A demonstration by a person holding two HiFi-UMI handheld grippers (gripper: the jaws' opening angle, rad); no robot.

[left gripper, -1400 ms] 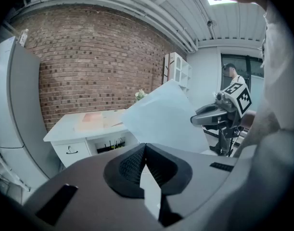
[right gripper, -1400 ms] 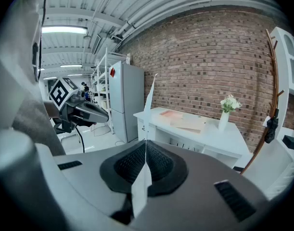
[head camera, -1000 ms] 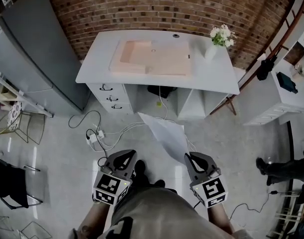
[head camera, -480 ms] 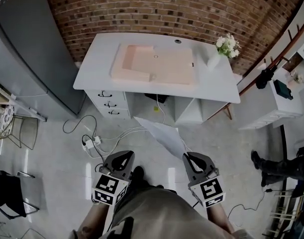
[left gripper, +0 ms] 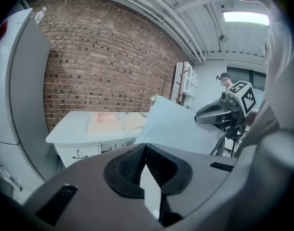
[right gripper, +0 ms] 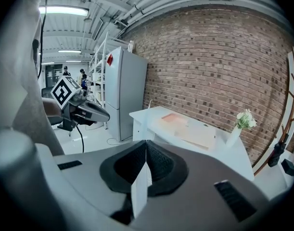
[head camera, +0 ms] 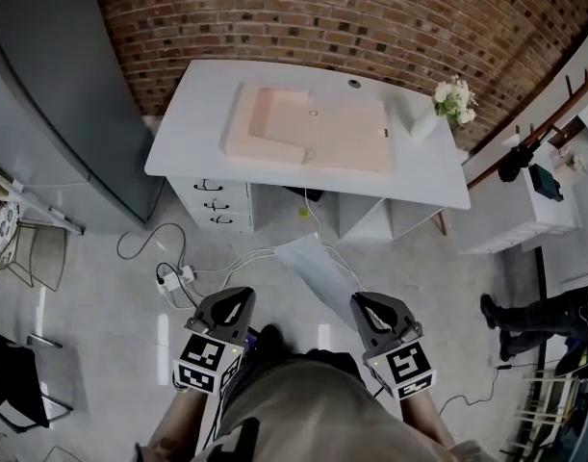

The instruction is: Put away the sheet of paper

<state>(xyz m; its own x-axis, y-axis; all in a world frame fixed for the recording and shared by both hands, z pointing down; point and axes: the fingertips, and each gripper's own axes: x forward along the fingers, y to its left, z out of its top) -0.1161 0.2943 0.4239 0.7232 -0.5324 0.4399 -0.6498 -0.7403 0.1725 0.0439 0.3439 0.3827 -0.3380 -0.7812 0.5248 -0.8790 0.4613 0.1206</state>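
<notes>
The right gripper point(head camera: 369, 306) is carrying the sheet of paper point(head camera: 318, 269) clenched in its fingers, the sheet slanting to 11 o'clock toward the table point(head camera: 192, 133), while the left gripper point(head camera: 232, 303) is hanging clenched and empty.

I log: red-brown brick wall point(head camera: 351, 17) behind the white table with drawers point(head camera: 192, 128); tall grey metal refrigerator point(head camera: 43, 85) beside its left end; glossy pale-grey floor point(head camera: 82, 301); long fluorescent ceiling strip point(right gripper: 65, 11) lit overhead.

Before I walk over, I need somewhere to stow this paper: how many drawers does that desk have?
3, stacked at the left end of the desk: top drawer, middle drawer, bottom drawer. Others may be hidden.
</notes>
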